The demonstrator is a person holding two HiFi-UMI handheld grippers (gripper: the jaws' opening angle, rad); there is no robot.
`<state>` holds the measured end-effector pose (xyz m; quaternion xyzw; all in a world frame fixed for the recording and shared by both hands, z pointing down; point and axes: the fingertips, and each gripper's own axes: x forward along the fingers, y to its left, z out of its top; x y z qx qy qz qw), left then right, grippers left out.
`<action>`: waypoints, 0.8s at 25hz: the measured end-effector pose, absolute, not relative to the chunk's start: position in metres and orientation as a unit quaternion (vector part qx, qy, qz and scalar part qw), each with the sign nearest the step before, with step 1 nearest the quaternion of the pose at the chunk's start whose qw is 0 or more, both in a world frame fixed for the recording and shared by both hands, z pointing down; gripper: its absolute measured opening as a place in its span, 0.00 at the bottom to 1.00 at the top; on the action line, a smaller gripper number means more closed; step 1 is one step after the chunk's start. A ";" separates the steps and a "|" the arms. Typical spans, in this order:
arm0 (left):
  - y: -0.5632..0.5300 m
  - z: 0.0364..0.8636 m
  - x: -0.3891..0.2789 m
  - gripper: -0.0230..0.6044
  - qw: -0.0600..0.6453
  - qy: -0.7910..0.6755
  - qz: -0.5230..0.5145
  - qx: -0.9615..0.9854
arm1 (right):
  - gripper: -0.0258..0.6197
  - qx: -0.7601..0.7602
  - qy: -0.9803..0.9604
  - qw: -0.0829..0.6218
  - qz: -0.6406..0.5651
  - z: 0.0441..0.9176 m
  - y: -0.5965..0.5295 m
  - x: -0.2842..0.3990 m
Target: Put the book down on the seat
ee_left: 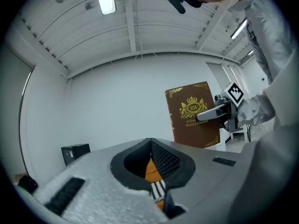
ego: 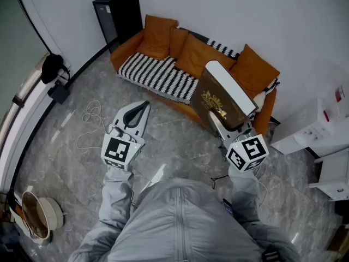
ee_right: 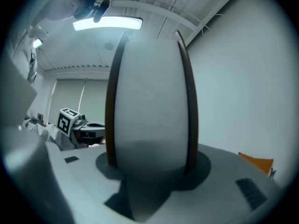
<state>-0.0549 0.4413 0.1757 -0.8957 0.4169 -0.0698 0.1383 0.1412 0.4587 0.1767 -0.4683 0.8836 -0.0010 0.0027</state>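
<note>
A thick brown book (ego: 218, 100) with a gold crest on its cover stands upright in my right gripper (ego: 219, 123), which is shut on its lower edge. It hangs in the air over the right end of the orange sofa (ego: 128, 48), above the striped seat cover (ego: 158, 75). In the right gripper view the book's white page edge (ee_right: 149, 111) fills the space between the jaws. My left gripper (ego: 143, 106) is shut and holds nothing, hovering over the floor in front of the sofa. The left gripper view shows the book (ee_left: 194, 115) with the right gripper (ee_left: 219, 111) clamped on it.
Orange cushions (ego: 253, 67) line the sofa back. A black box (ego: 117, 10) stands left of the sofa, and white cabinets (ego: 316, 127) stand to the right. Cables (ego: 92, 119) lie on the grey floor. A round device (ego: 35, 214) sits at bottom left.
</note>
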 end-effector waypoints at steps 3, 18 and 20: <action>0.442 0.178 -0.057 0.08 0.134 0.414 -0.070 -0.897 | 0.40 -0.469 0.883 0.011 -0.009 0.175 0.459 0.139; 0.449 0.195 -0.036 0.08 0.112 0.410 -0.087 -0.901 | 0.40 -0.426 0.901 0.071 -0.051 0.171 0.474 0.158; 0.449 0.197 -0.031 0.08 0.111 0.413 -0.089 -0.900 | 0.40 -0.425 0.900 0.075 -0.054 0.171 0.473 0.167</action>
